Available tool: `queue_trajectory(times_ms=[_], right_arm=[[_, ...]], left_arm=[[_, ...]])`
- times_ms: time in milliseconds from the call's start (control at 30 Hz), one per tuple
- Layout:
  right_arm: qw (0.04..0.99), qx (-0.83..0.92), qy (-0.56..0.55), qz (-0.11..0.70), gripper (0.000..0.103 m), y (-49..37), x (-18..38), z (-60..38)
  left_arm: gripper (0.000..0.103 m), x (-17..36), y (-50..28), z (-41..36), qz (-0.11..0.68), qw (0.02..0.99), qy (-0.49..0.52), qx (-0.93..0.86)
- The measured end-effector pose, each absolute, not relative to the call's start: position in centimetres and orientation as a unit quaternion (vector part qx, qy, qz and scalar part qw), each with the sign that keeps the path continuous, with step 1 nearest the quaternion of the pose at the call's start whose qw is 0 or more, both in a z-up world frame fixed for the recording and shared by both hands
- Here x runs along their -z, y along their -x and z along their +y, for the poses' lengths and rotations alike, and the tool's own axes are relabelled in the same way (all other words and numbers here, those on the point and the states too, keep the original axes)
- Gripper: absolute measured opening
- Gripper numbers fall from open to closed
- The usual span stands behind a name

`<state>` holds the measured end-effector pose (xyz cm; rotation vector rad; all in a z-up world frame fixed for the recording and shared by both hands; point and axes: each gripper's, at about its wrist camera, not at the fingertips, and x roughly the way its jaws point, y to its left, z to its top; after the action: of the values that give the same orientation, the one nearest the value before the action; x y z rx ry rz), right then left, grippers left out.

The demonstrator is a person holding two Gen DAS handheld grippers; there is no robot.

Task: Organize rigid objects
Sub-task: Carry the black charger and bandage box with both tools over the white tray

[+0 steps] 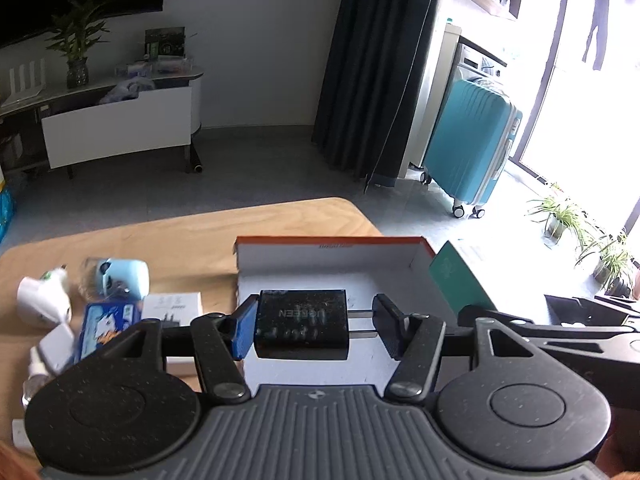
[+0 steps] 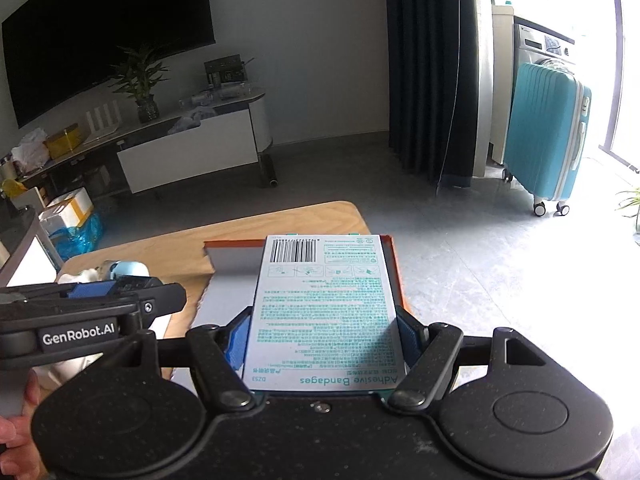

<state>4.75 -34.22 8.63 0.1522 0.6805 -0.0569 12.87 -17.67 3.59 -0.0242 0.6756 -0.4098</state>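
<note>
My left gripper is shut on a black UGREEN charger, one pad on its body, the other against its prongs, held over the open orange-rimmed box. My right gripper is shut on a white-and-green adhesive bandages box, held flat over the same orange-rimmed box. The bandages box also shows in the left wrist view at the right of the tray. The left gripper shows in the right wrist view at the left.
Small items lie on the wooden table left of the orange-rimmed box: a light blue gadget, white plugs, a blue packet, a white charger box. A teal suitcase stands on the floor beyond.
</note>
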Motion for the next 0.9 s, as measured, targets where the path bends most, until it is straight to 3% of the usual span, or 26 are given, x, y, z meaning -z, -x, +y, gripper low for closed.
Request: queue_trajectory(times_ms=[900], right_arm=[[0.926, 0.045, -0.070, 0.368, 0.084, -10.5, -6.2, -35.0]], left_arm=[[0.061, -2.4, -16.4, -19.4, 0.360, 0.914, 0.016, 0.185]])
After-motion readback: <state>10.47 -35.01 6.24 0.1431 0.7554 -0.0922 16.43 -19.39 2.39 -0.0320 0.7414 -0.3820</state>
